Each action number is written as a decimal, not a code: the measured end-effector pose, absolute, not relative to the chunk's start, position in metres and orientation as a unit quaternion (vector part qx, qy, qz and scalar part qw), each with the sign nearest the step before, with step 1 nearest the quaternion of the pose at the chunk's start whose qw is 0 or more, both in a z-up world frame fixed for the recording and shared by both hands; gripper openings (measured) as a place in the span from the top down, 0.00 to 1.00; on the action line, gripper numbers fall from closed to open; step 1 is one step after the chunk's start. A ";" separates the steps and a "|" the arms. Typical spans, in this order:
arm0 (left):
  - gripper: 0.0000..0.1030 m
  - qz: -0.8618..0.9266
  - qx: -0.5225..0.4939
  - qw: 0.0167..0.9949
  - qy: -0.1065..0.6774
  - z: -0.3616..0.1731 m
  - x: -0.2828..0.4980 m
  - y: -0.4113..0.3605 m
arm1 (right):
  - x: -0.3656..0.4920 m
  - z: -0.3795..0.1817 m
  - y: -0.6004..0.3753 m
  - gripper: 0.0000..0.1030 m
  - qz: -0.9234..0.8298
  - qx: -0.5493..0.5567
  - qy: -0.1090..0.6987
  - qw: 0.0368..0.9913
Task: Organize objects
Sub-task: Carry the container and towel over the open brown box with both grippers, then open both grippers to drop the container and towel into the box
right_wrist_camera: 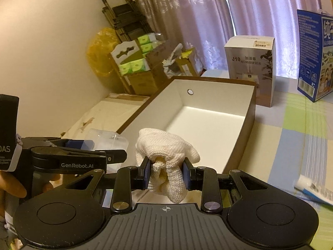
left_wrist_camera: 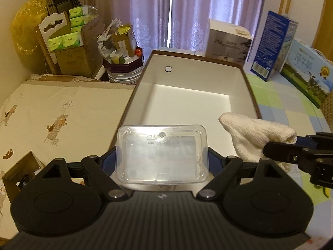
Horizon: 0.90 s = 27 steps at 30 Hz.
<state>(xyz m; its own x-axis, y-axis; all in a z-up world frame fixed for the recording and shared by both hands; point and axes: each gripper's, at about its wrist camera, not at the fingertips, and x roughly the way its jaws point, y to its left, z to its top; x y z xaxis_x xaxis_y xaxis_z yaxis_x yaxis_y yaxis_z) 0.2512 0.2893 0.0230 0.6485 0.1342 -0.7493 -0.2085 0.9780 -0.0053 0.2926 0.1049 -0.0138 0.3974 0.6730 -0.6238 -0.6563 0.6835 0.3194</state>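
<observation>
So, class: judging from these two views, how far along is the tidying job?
Done: nothing yet; the white-lined box shows nothing inside. In hand: the left hand-held gripper grips a clear plastic container, the right hand-held gripper a white knitted cloth, both near the box. Left: placing both inside.

1. the open cardboard box has a bare white floor; nothing stands inside it, so the way in from above is free.
2. its brown-edged walls ring that floor on all sides.
3. behind the far wall stands a humidifier carton, close to the box.
4. a blue carton stands further right, apart from the box, with checked cloth bare between.
5. left of the box, the cream printed cover lies mostly bare.
6. a small white-and-blue thing, too blurred to name, lies at the right edge.
</observation>
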 end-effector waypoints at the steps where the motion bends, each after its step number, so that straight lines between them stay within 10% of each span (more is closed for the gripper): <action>1: 0.20 0.093 -0.045 0.906 0.409 0.021 0.256 0.292 | 0.297 -0.016 0.109 0.73 0.395 0.005 0.378 0.837; 27: 0.20 0.040 -0.002 0.891 0.451 -0.033 0.374 0.308 | 0.374 -0.064 0.149 0.59 0.329 -0.063 0.374 0.865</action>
